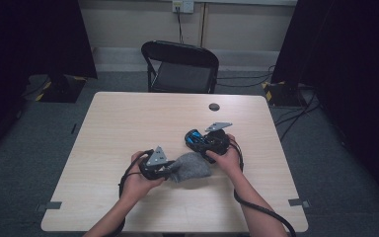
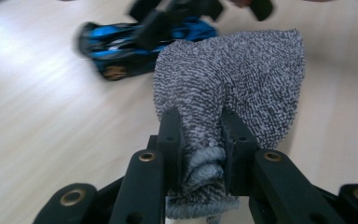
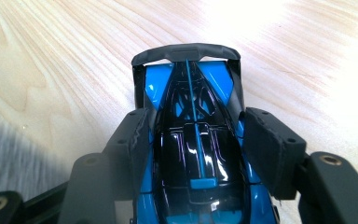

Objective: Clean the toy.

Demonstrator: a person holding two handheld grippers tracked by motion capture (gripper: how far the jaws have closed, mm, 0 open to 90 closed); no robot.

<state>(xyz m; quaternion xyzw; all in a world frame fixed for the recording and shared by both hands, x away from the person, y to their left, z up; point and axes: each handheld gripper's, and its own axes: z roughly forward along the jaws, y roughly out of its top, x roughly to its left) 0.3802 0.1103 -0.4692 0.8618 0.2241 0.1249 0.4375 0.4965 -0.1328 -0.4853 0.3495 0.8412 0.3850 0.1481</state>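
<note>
Two hand-held grippers at a wooden bench [image 1: 128, 128], one bearing a cloth, one a toy car

Left gripper [image 2: 199, 133] pinches the grey cloth [image 2: 242, 79] between narrow fingers, apparently for wiping; right gripper [image 3: 198, 140] clamps the blue toy car [image 3: 191, 140] by its flanks, probably steadying it on the bench just beside the cloth. The car's lower half is cut off; its wheels are hidden

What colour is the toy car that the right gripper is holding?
The toy car is blue and glossy black with a dark rear wing, clearest in the right gripper view.
</note>
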